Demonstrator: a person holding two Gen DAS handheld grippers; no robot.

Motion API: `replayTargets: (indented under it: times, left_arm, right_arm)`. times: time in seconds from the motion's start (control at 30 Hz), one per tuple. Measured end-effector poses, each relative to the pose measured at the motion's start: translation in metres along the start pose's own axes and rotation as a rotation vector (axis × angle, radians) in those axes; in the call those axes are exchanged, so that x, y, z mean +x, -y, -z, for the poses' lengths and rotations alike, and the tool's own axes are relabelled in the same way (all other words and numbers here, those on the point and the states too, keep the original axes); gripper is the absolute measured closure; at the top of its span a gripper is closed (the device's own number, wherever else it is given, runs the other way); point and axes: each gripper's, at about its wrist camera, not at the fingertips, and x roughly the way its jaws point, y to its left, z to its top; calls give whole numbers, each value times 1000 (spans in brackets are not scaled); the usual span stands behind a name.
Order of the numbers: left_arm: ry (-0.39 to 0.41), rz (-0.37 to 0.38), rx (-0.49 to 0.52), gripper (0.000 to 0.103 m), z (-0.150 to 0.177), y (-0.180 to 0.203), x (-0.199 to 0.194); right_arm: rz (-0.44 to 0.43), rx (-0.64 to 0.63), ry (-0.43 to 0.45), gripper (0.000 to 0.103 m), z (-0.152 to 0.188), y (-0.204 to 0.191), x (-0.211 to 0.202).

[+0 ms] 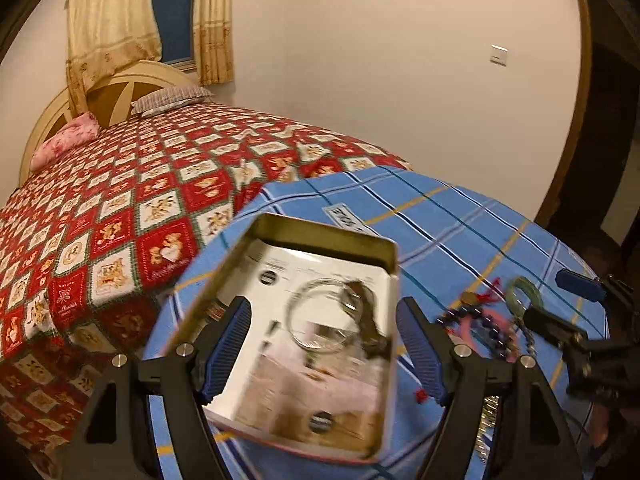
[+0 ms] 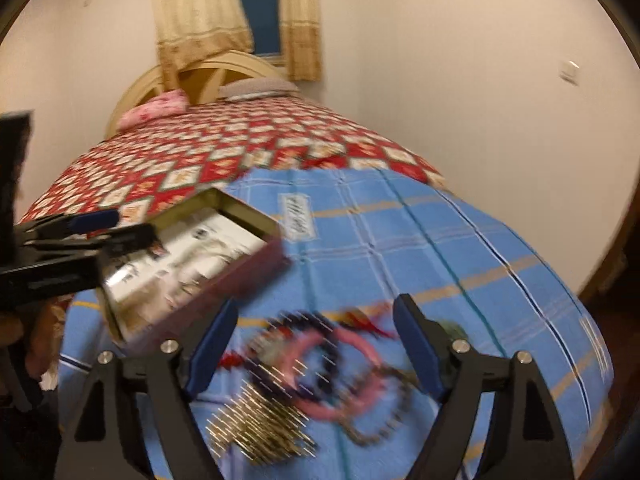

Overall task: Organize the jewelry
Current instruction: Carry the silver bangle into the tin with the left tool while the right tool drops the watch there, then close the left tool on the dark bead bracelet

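An open metal tin (image 1: 384, 256) lined with printed paper sits on the blue checked cloth (image 1: 440, 216). A silver bangle (image 1: 320, 320) and a dark metal piece (image 1: 368, 316) lie inside it. My left gripper (image 1: 324, 344) is open, its blue fingers on either side of the tin; whether they touch it I cannot tell. A pile of jewelry (image 2: 320, 364) with dark beads, pink bands and a gold chain lies right of the tin, blurred. My right gripper (image 2: 316, 348) is open just above that pile. The tin (image 2: 240, 256) and left gripper (image 2: 92, 224) show at left.
A green bangle (image 1: 524, 292) and red tassel (image 1: 494, 286) lie at the pile's far side. The cloth covers the foot of a bed with a red patterned quilt (image 1: 120, 208). Walls, curtains and a dark doorway (image 1: 612, 140) surround it.
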Motion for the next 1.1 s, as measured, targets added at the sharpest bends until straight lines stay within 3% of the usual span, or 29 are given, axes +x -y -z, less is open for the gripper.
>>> replayTargets:
  times: [0.13,0.3,0.7,1.0,1.07,1.1]
  left_arm:
    - [7,12,49,28,9,27,-7]
    - [0,16,75,28,20,54,-11]
    - [-61,59,168,28,35,106,15]
    - [-137,110,201,28,44,124,43]
    - [-149,118,203,32,44,126,46]
    - [-154,129,201,42,44,126,47]
  right_arm:
    - [76,88,-44,20,19,32,-8]
    - [109,168,-66,20,44,56,-18]
    - [136,222,-106,20,62,71,-18]
    - [139,262,-167,20,67,80,-9]
    - [142,257,-183,20,67,79,-6]
    - [145,252,-184,21,67,78,-6]
